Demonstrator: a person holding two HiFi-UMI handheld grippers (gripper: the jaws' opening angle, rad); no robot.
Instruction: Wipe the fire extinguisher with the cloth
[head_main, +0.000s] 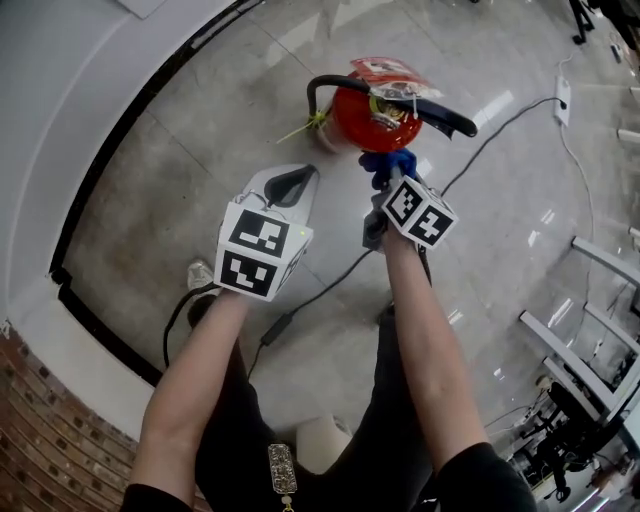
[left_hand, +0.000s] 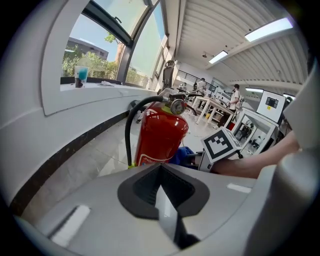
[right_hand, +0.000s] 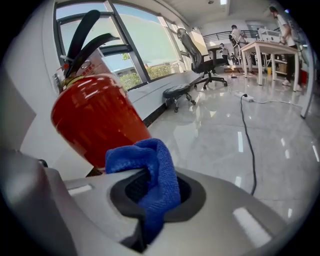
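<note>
Wiping seems barely begun: the right tool (right_hand: 149, 202) pinches the cloth (right_hand: 152, 167) just ahead, by the fire extinguisher (right_hand: 95, 120), while the left tool (left_hand: 162, 197) is closed on nothing.

Head view looks steeply down; both gripper views (low, close) share the fire extinguisher (left_hand: 160, 134).

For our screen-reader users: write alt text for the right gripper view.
The right gripper is shut on a blue cloth, bunched up at the side of a red fire extinguisher. Behind are a glossy floor, a black cable and an office chair.
</note>
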